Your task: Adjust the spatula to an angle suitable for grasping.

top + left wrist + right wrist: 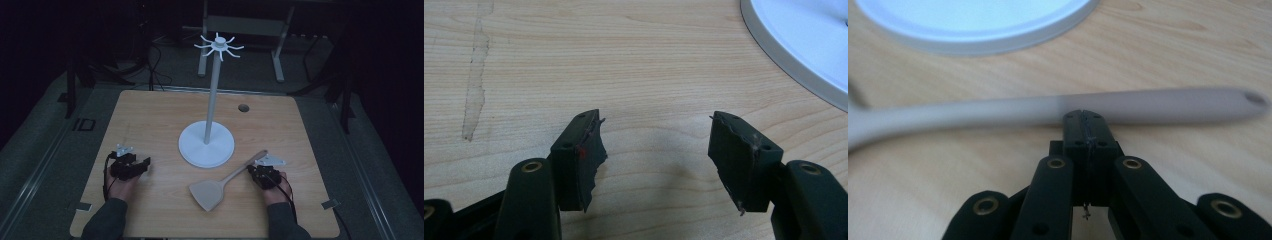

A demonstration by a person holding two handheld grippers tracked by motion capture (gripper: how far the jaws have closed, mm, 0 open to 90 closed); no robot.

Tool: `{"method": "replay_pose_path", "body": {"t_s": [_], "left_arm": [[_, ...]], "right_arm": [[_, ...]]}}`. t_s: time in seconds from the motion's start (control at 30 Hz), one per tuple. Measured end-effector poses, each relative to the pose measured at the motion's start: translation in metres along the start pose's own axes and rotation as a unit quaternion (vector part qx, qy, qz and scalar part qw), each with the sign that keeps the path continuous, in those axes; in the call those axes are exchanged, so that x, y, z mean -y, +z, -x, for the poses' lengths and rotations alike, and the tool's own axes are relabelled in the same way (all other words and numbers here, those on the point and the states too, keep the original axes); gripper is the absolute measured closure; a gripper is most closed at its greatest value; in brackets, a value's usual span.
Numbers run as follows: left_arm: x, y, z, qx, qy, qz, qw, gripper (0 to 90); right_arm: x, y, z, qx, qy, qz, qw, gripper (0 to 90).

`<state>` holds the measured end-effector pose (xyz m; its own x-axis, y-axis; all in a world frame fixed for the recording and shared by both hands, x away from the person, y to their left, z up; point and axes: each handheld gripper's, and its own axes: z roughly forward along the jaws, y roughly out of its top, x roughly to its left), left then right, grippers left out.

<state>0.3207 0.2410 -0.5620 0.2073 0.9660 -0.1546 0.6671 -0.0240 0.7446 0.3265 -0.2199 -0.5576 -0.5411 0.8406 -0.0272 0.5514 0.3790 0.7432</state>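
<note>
Inspection covered a wooden table [150,115] carrying a white hook stand [207,142] near its centre, its round base flat on the wood and its pole upright.

A pale spatula [220,185] lay flat on the table at about 5 o'clock from the stand's base, near it but apart. Its blade pointed toward 7 o'clock and its handle ran up toward 1 o'clock.

The right gripper [256,172] sat at the spatula's handle end, at about 4 o'clock from the base. In the right gripper view its jaws stood pressed together with nothing between them, their tips at the near edge of the handle [1128,106], which crossed in front of them. Whether the tips touched the handle could not be determined.

The left gripper [142,165] rested at about 8 o'clock from the base, well apart from the spatula. In the left gripper view its pads [583,156] stood wide apart over bare wood, the base's rim [784,55] at 1 o'clock.
</note>
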Motion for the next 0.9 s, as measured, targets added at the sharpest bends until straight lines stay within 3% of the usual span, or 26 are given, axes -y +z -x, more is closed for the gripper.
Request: {"method": "replay_pose_path", "body": {"t_s": [0.27, 0.57, 0.67, 0.8, 0.9], "left_arm": [[0.000, -0.001, -0.001, 0.001, -0.004, 0.003, 1.0000, 38.5], [0.000, -0.001, -0.001, 0.001, -0.003, 0.004, 1.0000, 38.6], [0.000, -0.001, -0.001, 0.000, -0.004, 0.004, 1.0000, 38.5], [0.000, -0.001, -0.001, 0.001, -0.004, 0.003, 1.0000, 38.5], [0.000, -0.001, -0.001, 0.000, -0.002, 0.003, 1.0000, 38.5]], "right_arm": [[-0.025, 0.024, -0.005, 0.000, 0.006, -0.010, 0.9999, 88.7], [-0.036, 0.033, -0.008, 0.002, 0.009, -0.020, 0.9997, 86.8], [-0.038, 0.033, -0.009, 0.007, 0.010, -0.025, 0.9996, 82.1], [-0.039, 0.027, -0.014, -0.001, 0.014, -0.010, 0.9998, 80.3], [-0.042, 0.018, -0.035, -0.037, 0.000, 0.006, 0.9993, 82.3]]}}
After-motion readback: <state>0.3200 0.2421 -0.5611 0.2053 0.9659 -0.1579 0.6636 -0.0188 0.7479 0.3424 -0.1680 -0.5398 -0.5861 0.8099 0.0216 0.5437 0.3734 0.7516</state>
